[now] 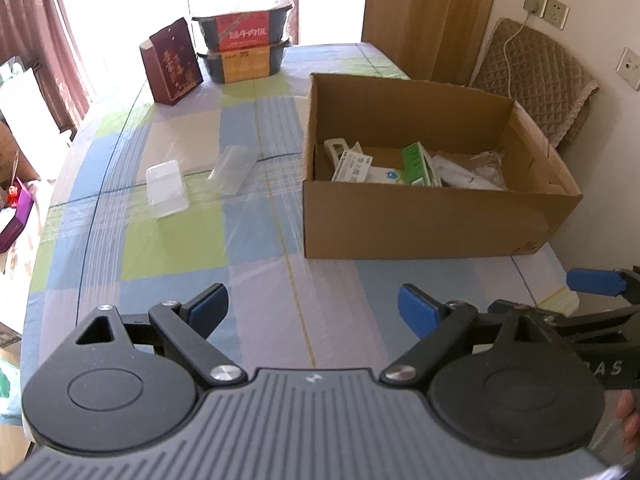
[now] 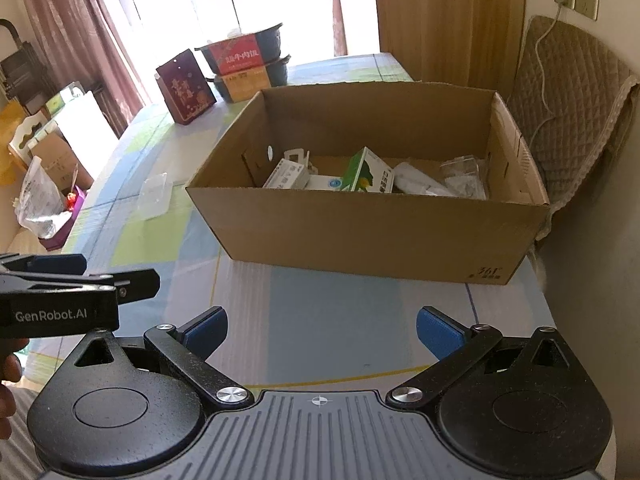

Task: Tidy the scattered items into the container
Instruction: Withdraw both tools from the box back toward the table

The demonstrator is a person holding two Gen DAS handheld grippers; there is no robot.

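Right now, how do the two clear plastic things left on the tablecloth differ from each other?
The clear lidded tray lies flat and boxy, nearer the table's left edge. The clear curved sleeve is rounded and tilted, with one end raised, and sits closer to the cardboard box. Both are see-through, empty-looking, and outside the box, untouched by either claw.

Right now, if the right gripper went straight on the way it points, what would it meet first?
Most likely the near wall of the cardboard box. The right gripper is open and empty, with only bare tablecloth between it and the box; its height relative to the rim is unclear.
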